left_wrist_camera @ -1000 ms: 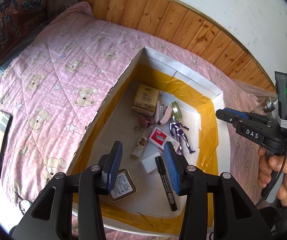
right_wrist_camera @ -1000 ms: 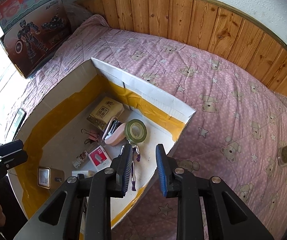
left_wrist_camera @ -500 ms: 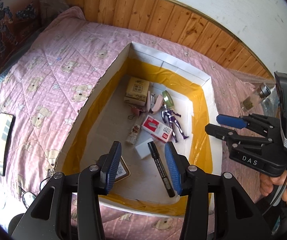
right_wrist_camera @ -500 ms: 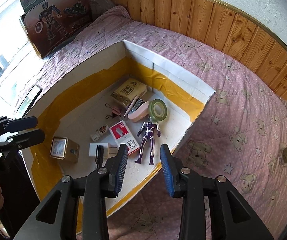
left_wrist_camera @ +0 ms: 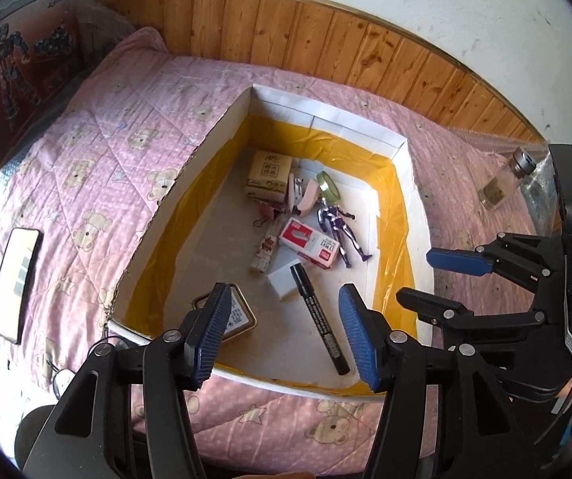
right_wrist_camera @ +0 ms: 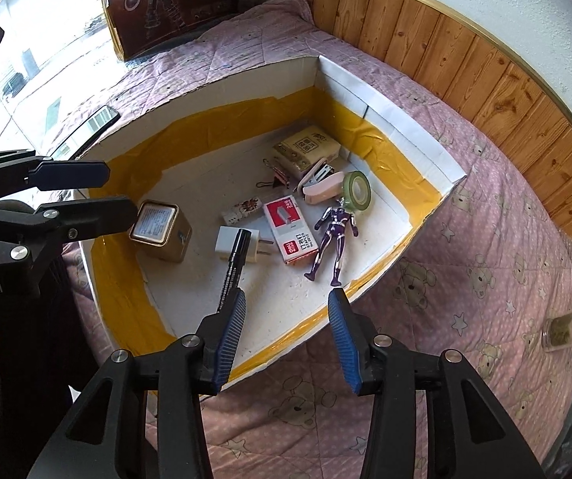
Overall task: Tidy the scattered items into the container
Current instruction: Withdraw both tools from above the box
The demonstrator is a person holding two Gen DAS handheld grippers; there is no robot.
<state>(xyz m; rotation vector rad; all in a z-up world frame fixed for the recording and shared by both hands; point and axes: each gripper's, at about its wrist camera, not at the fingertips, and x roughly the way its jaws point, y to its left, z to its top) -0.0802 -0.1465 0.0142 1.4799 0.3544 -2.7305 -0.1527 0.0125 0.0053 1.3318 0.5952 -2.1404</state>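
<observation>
A cardboard box [left_wrist_camera: 401, 183] lined with yellow tape sits on the pink quilt. On its floor lie a black marker [left_wrist_camera: 318, 315], a white plug [right_wrist_camera: 230, 243], a red staple box [left_wrist_camera: 310, 243], a purple figure [right_wrist_camera: 332, 235], a green tape roll [right_wrist_camera: 356, 189], a pink stapler [right_wrist_camera: 322, 189], a tan carton [left_wrist_camera: 268, 173] and a small tin [right_wrist_camera: 158, 231]. My left gripper [left_wrist_camera: 284, 299] hangs over the box's near edge, its jaws opening with nothing between them. My right gripper [right_wrist_camera: 286, 295] hovers above the box's right rim, jaws also opening and empty.
A phone [left_wrist_camera: 14, 279] lies on the quilt left of the box. A small glass bottle [left_wrist_camera: 503, 185] rests on the quilt to the right. A toy carton [left_wrist_camera: 10, 68] leans at the bed's head. Wood panelling [left_wrist_camera: 326, 40] runs behind the bed.
Both grippers have drawn back from inside the box toward its rims. The purple figure, earlier between the right fingers, now lies on the box floor. Both pairs of jaws stand wider.
</observation>
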